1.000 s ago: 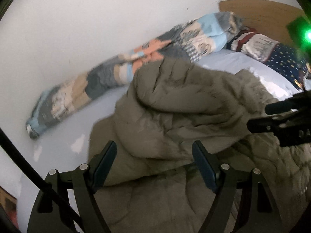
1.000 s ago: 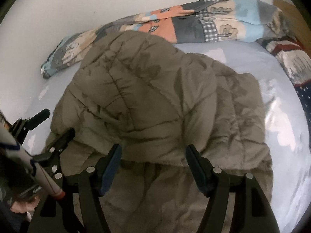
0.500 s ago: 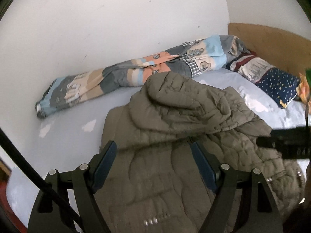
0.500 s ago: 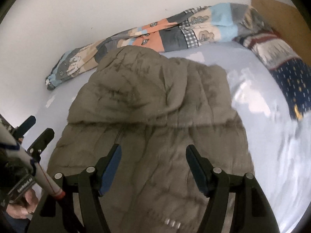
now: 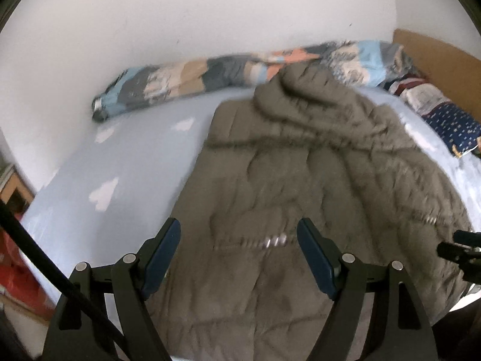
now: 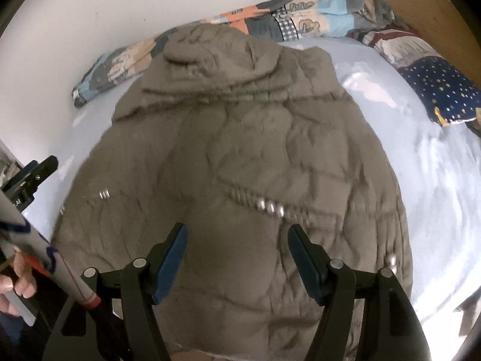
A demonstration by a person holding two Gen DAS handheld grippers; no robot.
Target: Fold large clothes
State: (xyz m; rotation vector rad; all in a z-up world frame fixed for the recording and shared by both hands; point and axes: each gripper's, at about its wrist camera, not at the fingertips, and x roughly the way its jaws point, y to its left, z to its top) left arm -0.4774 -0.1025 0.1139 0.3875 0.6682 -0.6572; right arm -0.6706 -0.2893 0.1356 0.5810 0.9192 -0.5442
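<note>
An olive quilted hooded jacket (image 5: 300, 186) lies spread on the pale blue bed, hood toward the wall; it also shows in the right wrist view (image 6: 240, 156). Silver snaps (image 6: 270, 207) run across its lower part. My left gripper (image 5: 239, 240) is open and empty, above the jacket's lower left part. My right gripper (image 6: 237, 243) is open and empty, above the jacket's lower middle. The right gripper's tips show at the right edge of the left wrist view (image 5: 457, 246); the left gripper's tips show at the left of the right wrist view (image 6: 33, 171).
A rolled patchwork quilt (image 5: 186, 81) lies along the white wall behind the jacket. Pillows (image 6: 436, 96) and a wooden headboard (image 6: 430, 15) are at the far right. Bare sheet (image 5: 126, 162) lies left of the jacket. A red object (image 5: 15, 258) sits past the bed's left edge.
Both grippers have pulled back toward the bed's near edge and risen. The jacket, bunched up a second ago, now lies flat with its lower half laid out.
</note>
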